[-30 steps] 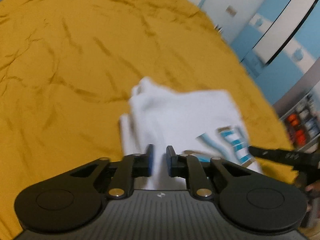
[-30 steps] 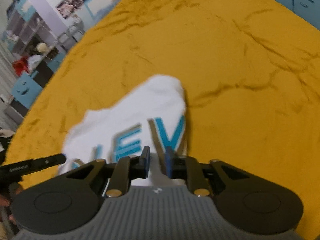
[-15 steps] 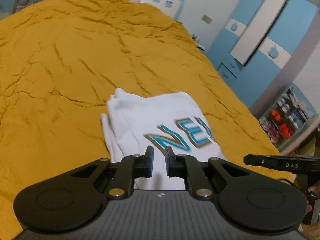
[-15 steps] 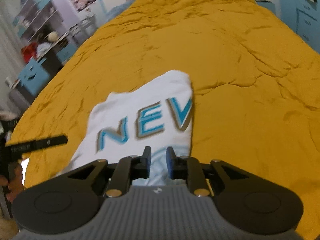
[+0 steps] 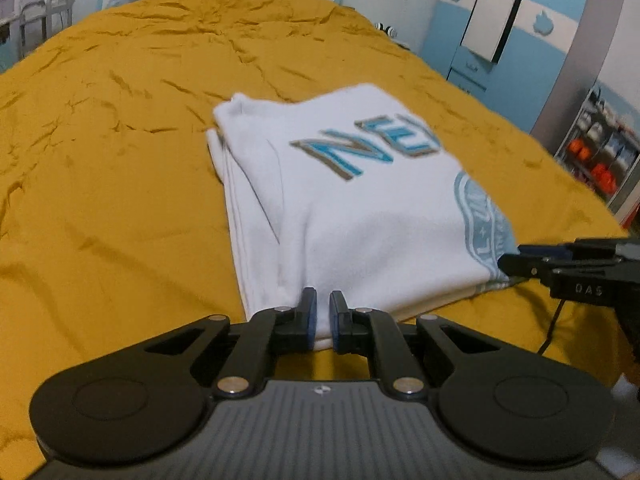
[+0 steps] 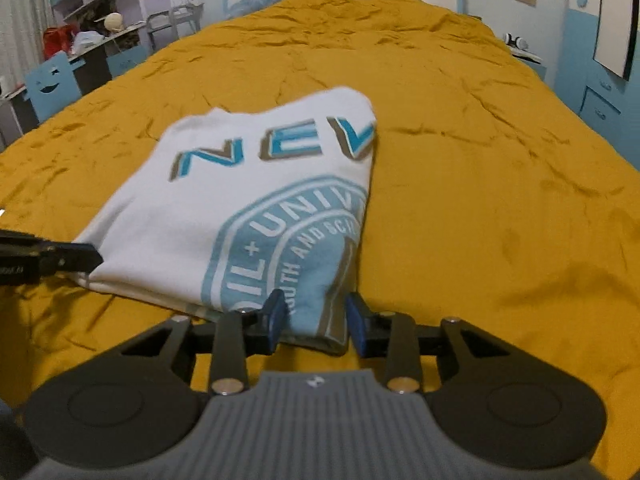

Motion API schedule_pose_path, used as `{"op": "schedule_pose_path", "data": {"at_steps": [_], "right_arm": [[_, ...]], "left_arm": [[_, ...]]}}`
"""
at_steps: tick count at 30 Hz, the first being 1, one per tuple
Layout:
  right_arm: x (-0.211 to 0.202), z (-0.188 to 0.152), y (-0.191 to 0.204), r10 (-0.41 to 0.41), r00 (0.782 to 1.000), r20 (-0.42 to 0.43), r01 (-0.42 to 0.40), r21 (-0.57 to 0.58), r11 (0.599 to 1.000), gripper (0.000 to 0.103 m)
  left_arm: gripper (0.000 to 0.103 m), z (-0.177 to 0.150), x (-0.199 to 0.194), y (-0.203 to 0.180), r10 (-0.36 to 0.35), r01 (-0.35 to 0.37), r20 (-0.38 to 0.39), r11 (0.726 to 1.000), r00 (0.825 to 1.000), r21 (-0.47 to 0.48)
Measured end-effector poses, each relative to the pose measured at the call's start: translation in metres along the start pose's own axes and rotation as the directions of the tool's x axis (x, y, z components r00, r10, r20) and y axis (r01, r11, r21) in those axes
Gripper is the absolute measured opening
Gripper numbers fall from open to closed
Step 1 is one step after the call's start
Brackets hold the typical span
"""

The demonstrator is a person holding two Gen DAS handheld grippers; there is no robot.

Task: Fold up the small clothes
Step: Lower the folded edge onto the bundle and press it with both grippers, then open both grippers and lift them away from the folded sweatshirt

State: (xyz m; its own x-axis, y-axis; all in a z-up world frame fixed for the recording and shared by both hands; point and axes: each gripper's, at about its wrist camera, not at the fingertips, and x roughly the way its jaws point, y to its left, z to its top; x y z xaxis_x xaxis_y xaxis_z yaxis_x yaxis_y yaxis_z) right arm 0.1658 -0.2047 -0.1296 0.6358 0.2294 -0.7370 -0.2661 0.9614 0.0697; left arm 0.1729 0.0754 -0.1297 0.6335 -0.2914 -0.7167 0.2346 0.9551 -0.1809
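Note:
A folded white T-shirt [image 5: 360, 200] with blue "NEV" lettering and a round blue emblem lies on the mustard-yellow bedspread [image 5: 120, 160]. My left gripper [image 5: 323, 320] is shut on the shirt's near left edge, white cloth pinched between its blue pads. In the right wrist view the same T-shirt [image 6: 240, 200] lies flat; my right gripper [image 6: 316, 320] is at its near right corner, jaws opening, the cloth lying between the pads without being pressed. Each gripper's tip shows in the other's view, the right gripper [image 5: 516, 264] at the shirt's right corner and the left gripper [image 6: 84, 258] at its left.
The bedspread [image 6: 480, 200] stretches far ahead and to both sides. A blue and white wardrobe [image 5: 500, 20] stands at the right, shelves [image 5: 596, 152] beyond it. A desk with a blue chair [image 6: 52, 84] is on the left of the bed.
Both grippers drew back toward the near edge, laying the shirt flat on the bed. The right jaws, shut a second ago, have parted; the left jaws stay pinched on the cloth.

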Motion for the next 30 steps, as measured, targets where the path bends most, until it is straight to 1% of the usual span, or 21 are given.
{"op": "schedule_pose_path", "data": {"at_steps": [2,5,8,10,13,14,15,17,18,19,20,21,22,23,25,26,27,28,29,30], "right_arm": [[0.005,-0.011,0.001,-0.01,1.0,0.01,0.01,-0.01,1.0,0.033],[0.015,-0.03,-0.007,0.008,0.999,0.049,-0.009,0.029,1.0,0.033],[0.02,-0.039,-0.005,0.001,0.997,0.072,-0.001,0.005,1.0,0.032],[0.02,-0.035,-0.007,0.004,0.998,0.058,-0.005,0.012,1.0,0.033],[0.015,-0.02,-0.009,0.016,1.0,0.026,-0.017,0.032,0.999,0.032],[0.01,-0.014,-0.009,0.017,1.0,0.013,-0.017,0.039,0.999,0.033],[0.005,-0.006,-0.009,0.01,1.0,0.0,-0.01,0.039,0.999,0.037],[-0.008,0.005,-0.007,0.003,1.0,-0.001,-0.003,0.026,1.0,0.042],[-0.017,0.012,-0.006,0.008,1.0,0.016,-0.008,0.016,1.0,0.045],[-0.026,0.019,-0.005,0.012,0.999,0.034,-0.012,0.01,1.0,0.047],[-0.035,0.025,-0.004,0.015,0.999,0.052,-0.015,0.005,1.0,0.051],[-0.044,0.032,-0.003,0.019,0.997,0.072,-0.019,-0.001,1.0,0.056],[-0.055,0.04,-0.003,0.021,0.995,0.098,-0.021,-0.005,1.0,0.057],[-0.063,0.046,-0.002,0.022,0.993,0.115,-0.022,-0.003,1.0,0.061],[-0.081,0.059,-0.001,0.024,0.988,0.151,-0.025,0.006,1.0,0.068],[-0.09,0.064,0.0,0.02,0.986,0.167,-0.022,0.013,1.0,0.071],[-0.101,0.068,0.001,0.012,0.982,0.188,-0.016,0.02,1.0,0.075],[-0.109,0.07,0.004,0.004,0.979,0.205,-0.009,0.026,1.0,0.078],[-0.119,0.07,0.006,-0.006,0.974,0.227,-0.002,0.036,0.999,0.082],[-0.128,0.069,0.009,-0.016,0.969,0.245,0.005,0.045,0.999,0.082]], "left_arm": [[0.011,-0.008,0.005,0.001,0.001,-0.001,0.005,1.0,1.0,-0.009],[0.01,-0.021,0.009,0.006,-0.012,0.012,0.033,1.0,0.999,-0.013],[0.01,-0.023,0.009,0.007,-0.012,0.012,0.048,1.0,0.999,0.005],[0.01,-0.021,0.007,0.007,-0.016,0.016,0.051,1.0,0.999,0.0],[0.01,-0.018,0.0,0.01,-0.026,0.028,0.066,0.999,0.997,-0.027],[0.01,-0.017,-0.003,0.01,-0.026,0.029,0.07,0.999,0.997,-0.033],[0.012,-0.013,-0.008,0.008,-0.024,0.027,0.074,0.999,0.997,-0.036],[0.024,-0.005,-0.022,0.003,-0.023,0.026,0.096,0.999,0.995,-0.029],[0.034,-0.001,-0.03,0.0,-0.026,0.029,0.116,0.999,0.993,-0.027],[0.039,0.004,-0.037,-0.002,-0.023,0.027,0.134,0.999,0.991,-0.027],[0.04,0.01,-0.046,-0.004,-0.013,0.017,0.157,1.0,0.987,-0.023],[0.044,0.016,-0.054,-0.007,-0.003,0.006,0.18,1.0,0.984,-0.016],[0.049,0.022,-0.062,-0.01,0.01,-0.008,0.205,1.0,0.979,-0.01],[0.052,0.029,-0.071,-0.012,0.027,-0.026,0.228,1.0,0.973,-0.009],[0.066,0.042,-0.09,-0.017,0.067,-0.065,0.281,0.998,0.957,-0.018],[0.071,0.047,-0.1,-0.019,0.086,-0.082,0.312,0.996,0.946,-0.024],[0.081,0.052,-0.111,-0.022,0.101,-0.098,0.344,0.995,0.934,-0.027],[0.089,0.055,-0.119,-0.026,0.119,-0.116,0.368,0.993,0.922,-0.03],[0.089,0.056,-0.127,-0.031,0.138,-0.136,0.391,0.99,0.91,-0.032],[0.09,0.055,-0.134,-0.036,0.156,-0.155,0.409,0.987,0.899,-0.035]]}}
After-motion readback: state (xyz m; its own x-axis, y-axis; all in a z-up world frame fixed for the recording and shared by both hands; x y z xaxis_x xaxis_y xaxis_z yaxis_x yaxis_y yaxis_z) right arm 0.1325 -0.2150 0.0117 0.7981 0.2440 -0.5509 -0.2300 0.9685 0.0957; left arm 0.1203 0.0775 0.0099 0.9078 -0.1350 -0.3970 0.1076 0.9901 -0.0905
